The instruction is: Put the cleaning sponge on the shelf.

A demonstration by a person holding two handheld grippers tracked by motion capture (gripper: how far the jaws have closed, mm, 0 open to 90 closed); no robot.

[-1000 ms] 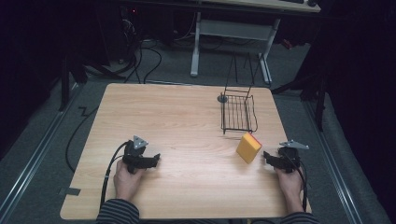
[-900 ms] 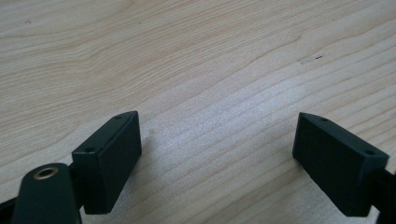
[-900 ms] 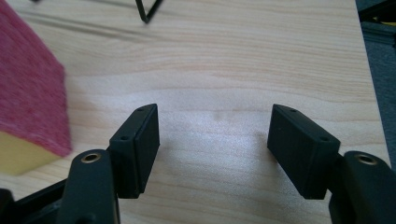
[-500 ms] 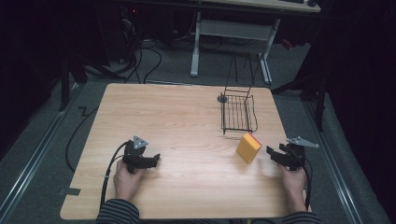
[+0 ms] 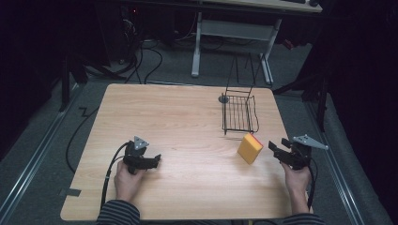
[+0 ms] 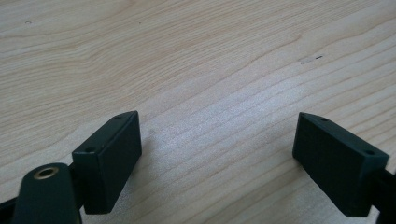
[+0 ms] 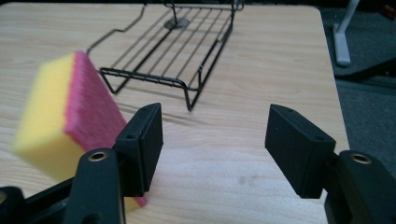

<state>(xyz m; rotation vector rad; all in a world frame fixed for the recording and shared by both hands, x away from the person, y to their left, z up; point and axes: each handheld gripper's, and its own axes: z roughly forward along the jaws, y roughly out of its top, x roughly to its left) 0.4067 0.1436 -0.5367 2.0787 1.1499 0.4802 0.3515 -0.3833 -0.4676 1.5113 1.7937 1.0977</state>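
A yellow sponge (image 5: 249, 147) with a pink scouring face (image 7: 95, 109) stands tilted on its edge on the wooden table (image 5: 187, 122). My right gripper (image 5: 276, 149) is open just to the right of it, with nothing between the jaws. In the right gripper view the sponge sits beside the left jaw, outside the right gripper's (image 7: 215, 140) gap. A black wire basket (image 5: 239, 112) stands behind the sponge. My left gripper (image 5: 156, 159) rests low at the front left, and the left gripper (image 6: 217, 158) is open over bare wood.
A small dark round disc (image 5: 224, 99) lies by the basket's far left corner. The table's right edge (image 5: 286, 136) runs close to my right hand. Cables (image 5: 110, 173) trail from the left gripper. A white desk frame (image 5: 234, 33) stands beyond the table.
My right gripper has shifted a little to the right, away from the sponge. The sponge, the basket and my left gripper have stayed in place.
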